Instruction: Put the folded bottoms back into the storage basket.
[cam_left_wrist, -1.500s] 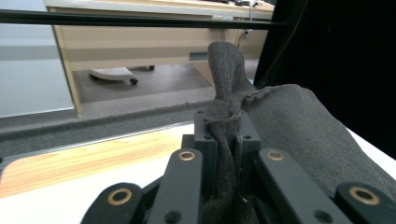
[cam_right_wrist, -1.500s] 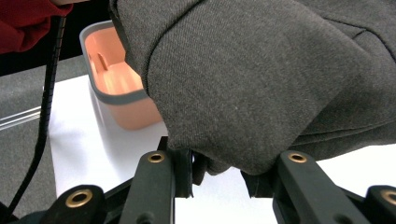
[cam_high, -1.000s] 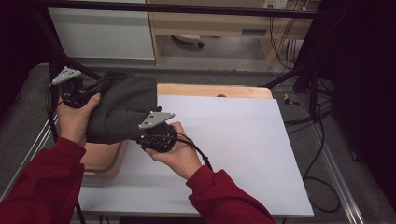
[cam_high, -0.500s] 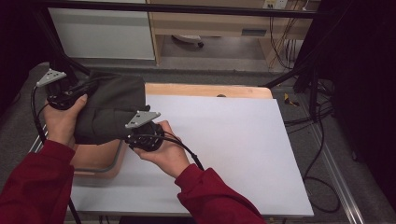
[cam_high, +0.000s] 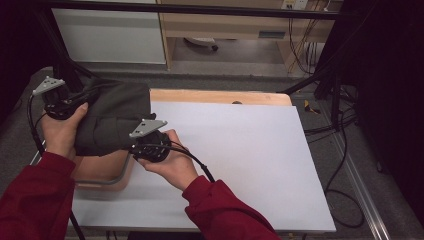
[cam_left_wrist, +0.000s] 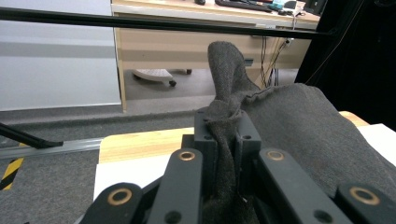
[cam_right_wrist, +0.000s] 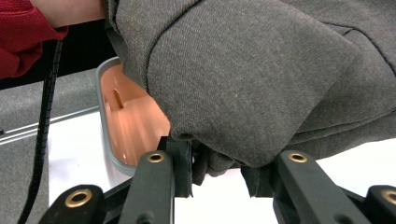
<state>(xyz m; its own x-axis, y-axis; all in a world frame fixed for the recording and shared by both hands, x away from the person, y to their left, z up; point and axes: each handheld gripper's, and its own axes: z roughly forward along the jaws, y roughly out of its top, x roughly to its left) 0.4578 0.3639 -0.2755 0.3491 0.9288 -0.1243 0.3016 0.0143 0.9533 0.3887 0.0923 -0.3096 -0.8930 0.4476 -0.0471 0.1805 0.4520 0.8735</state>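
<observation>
We hold the dark grey garment off the bench, left gripper clamped on its far edge, right gripper pinching its near fold, directly above the orange tray at the bench's left.

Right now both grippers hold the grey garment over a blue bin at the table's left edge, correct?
Not quite: the bin is orange-brown, not blue, as the right gripper view shows. Both the left gripper and right gripper do hold the grey garment over it.
</observation>
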